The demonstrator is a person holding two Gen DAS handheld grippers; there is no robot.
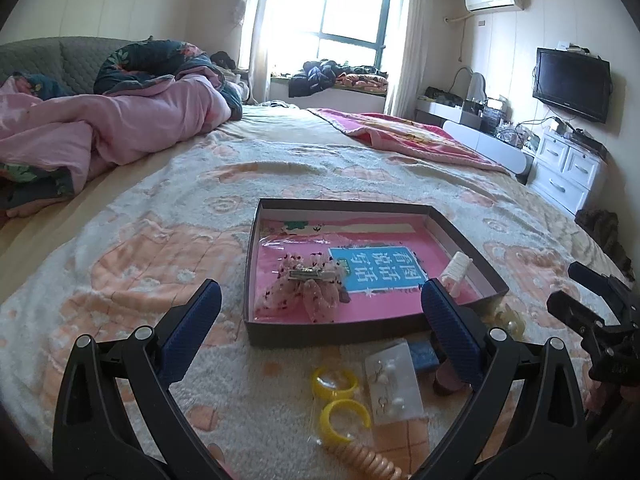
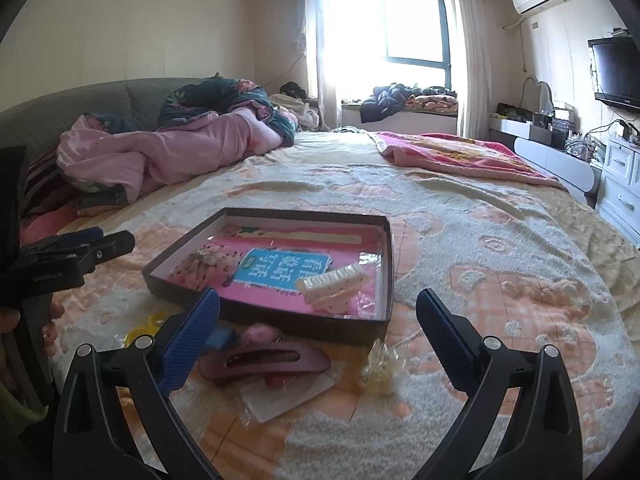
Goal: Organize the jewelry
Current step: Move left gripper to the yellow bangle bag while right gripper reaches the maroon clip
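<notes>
While the left gripper hangs wide and empty, left wrist view shows the box holding a lace bow clip; yellow bangles and an earring card remain on the bedspread.

Right wrist view: right gripper wide, empty. White claw clip boxed; purple claw clip outside. Judged under halfway.

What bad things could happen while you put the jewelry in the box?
The earring packet is thin and slippery, so the open left gripper might pinch the bedspread instead. The mauve hair claw lies against the box wall, so the open right gripper could bump the box. The soft bed might let small pieces roll away.
</notes>
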